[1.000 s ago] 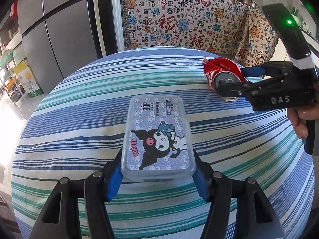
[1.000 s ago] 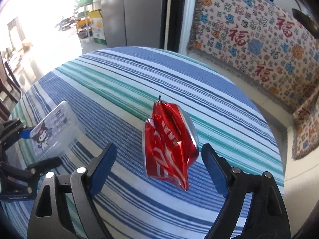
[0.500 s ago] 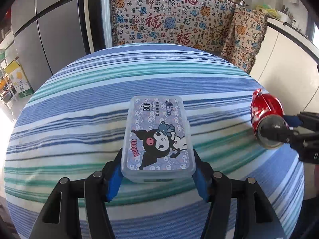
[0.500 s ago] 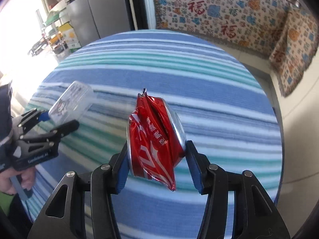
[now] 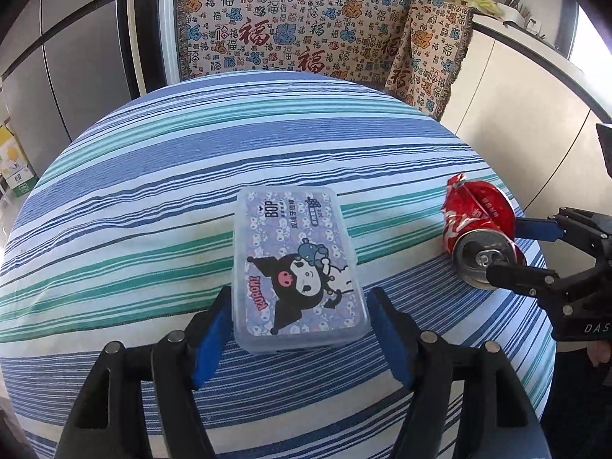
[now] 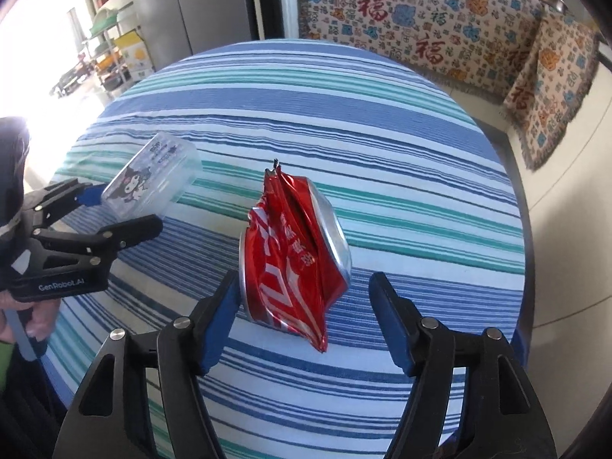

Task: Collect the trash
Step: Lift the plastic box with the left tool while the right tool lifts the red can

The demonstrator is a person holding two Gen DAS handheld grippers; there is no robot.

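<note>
We are viewing two pieces of trash over the near part of a round table covered by a striped tablecloth (image 5: 191, 160), each one lying between the jaws of a hand-held tool.

**Left side.** The left gripper (image 5: 301, 300) is standing fairly wide, and its jaws have just been opening. A clear plastic box (image 5: 294, 264) is sitting between them. The pad on the left of the view is lying against the box wall, while the opposite pad is standing just clear, so we are reading this as a release and not a grip. In the right wrist view the box is tilting with its far end raised.

**Right side.** The right gripper (image 6: 304, 281) is likewise wide and has just been opening. A crushed red drink can (image 6: 294, 260) is leaning beside one pad, well apart from the other. Its silver top is facing the person.

**Placement.** We are judging that both items are being let go together at the near edge. No bin is showing in either view.

**Writing.** The box lid is showing "BOP", "KUROMI" and a cartoon figure. The can is carrying white Chinese characters that we cannot make out. The tools are marked "DAS" (right) and "GenRobot.AI" (left). The patterned throw (image 5: 290, 26) behind the table is repeating the character 福.
</note>
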